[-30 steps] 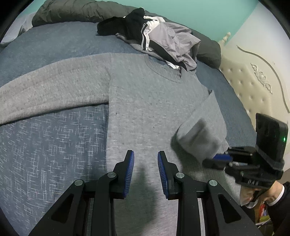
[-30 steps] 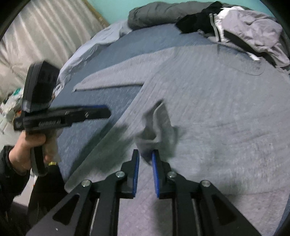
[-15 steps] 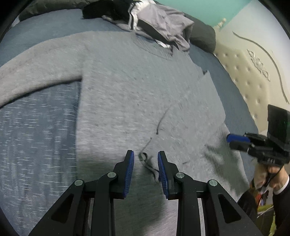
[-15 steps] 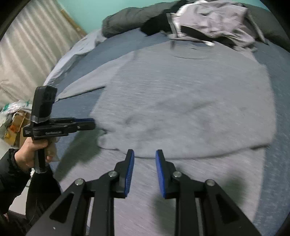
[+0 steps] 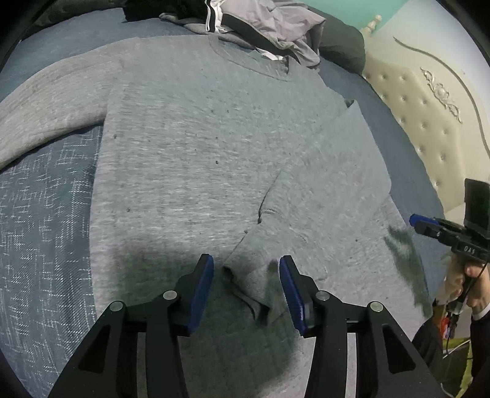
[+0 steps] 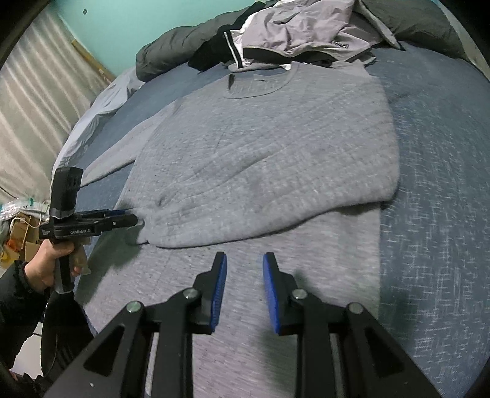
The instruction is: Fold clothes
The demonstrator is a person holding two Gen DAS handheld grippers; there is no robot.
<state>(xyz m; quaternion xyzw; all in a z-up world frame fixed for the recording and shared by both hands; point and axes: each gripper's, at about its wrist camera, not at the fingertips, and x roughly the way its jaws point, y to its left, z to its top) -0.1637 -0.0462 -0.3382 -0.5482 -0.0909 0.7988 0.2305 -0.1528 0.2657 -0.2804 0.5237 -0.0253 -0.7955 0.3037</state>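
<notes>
A grey sweatshirt (image 5: 199, 147) lies flat on the blue bed, also in the right wrist view (image 6: 269, 147). One sleeve is folded across its body; its cuff (image 5: 254, 287) lies between the jaws of my open left gripper (image 5: 246, 281), untouched. The other sleeve (image 5: 46, 101) stretches out to the left. My right gripper (image 6: 245, 275) is open and empty above the sweatshirt's lower part. It appears at the right edge of the left wrist view (image 5: 428, 225). The left gripper shows in the right wrist view (image 6: 122, 219) at the cuff.
A pile of grey, black and white clothes (image 5: 260, 24) lies beyond the collar, also in the right wrist view (image 6: 300, 33). A dark duvet (image 6: 171, 49) sits behind it. A padded cream headboard (image 5: 422, 116) stands right. Curtains (image 6: 33, 116) hang left.
My right gripper let go of the sleeve cuff, opened and pulled back. The sleeve now lies across the body. My left gripper moved down to the cuff and opened wider.
</notes>
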